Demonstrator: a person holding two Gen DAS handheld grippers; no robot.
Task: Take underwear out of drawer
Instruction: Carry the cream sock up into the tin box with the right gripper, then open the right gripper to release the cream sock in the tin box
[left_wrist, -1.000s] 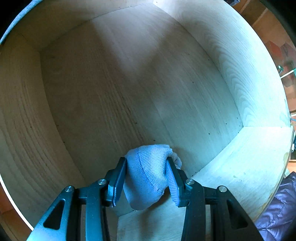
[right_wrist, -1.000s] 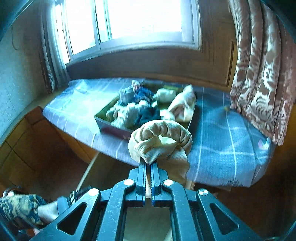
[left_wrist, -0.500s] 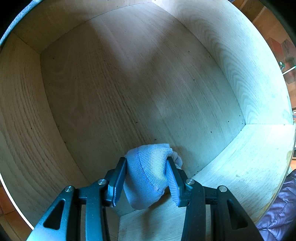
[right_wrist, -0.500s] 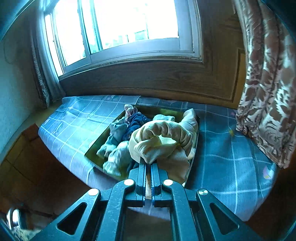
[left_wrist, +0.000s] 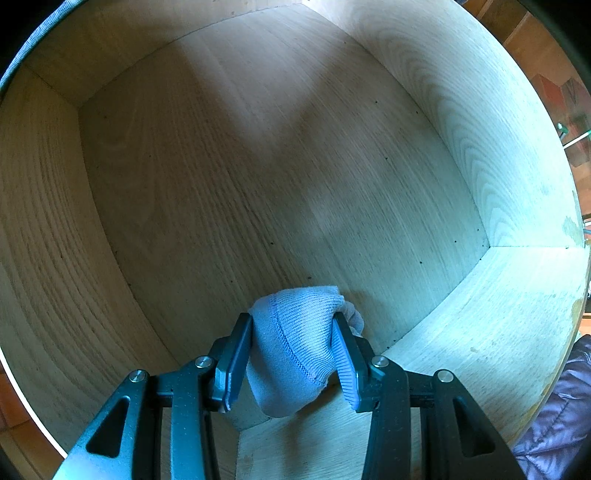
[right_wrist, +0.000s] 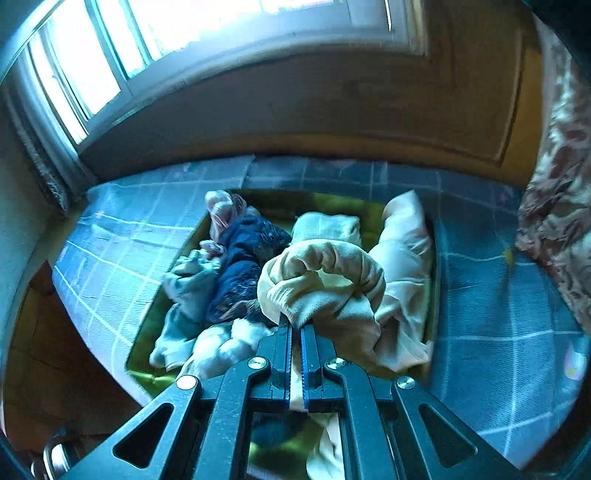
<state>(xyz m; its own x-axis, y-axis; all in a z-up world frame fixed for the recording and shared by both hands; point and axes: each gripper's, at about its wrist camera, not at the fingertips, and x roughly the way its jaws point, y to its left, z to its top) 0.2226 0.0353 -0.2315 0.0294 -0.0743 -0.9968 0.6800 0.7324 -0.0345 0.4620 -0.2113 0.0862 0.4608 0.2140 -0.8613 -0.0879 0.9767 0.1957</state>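
Left wrist view: left tongs (left_wrist: 293, 350) point down into a pale wooden drawer (left_wrist: 258, 166), jaws part-way apart and pinching a light blue ribbed underwear piece (left_wrist: 295, 339) between the two pads. The blue piece is bunched, a stitched seam runs down its near face, a fold hangs below the pads. It sits at the near side of the drawer floor, close to the near wall; whether it touches the floor I cannot tell. Rest of the drawer floor is bare wood with small dark specks, walls on left, far and right sides. Purple quilted fabric (left_wrist: 554, 424) at the bottom right corner outside the drawer, reddish floor tiles (left_wrist: 546, 74) at the top right. Right wrist view: right tongs (right_wrist: 295, 332) pressed together, pinching a cream underwear piece (right_wrist: 325, 280) that is bunched into a loop just past the tips, with a strip of it trailing back between the jaws. It hangs over a green tray (right_wrist: 147, 354) holding a clothes pile (right_wrist: 229, 266): dark blue, pale blue, pink and white pieces. Tray rests on a blue checked bed cover (right_wrist: 498, 314). Window (right_wrist: 166, 37) at the far side, patterned curtain (right_wrist: 561, 192) on the right, wood panelling under the window. Picture is slightly blurred.
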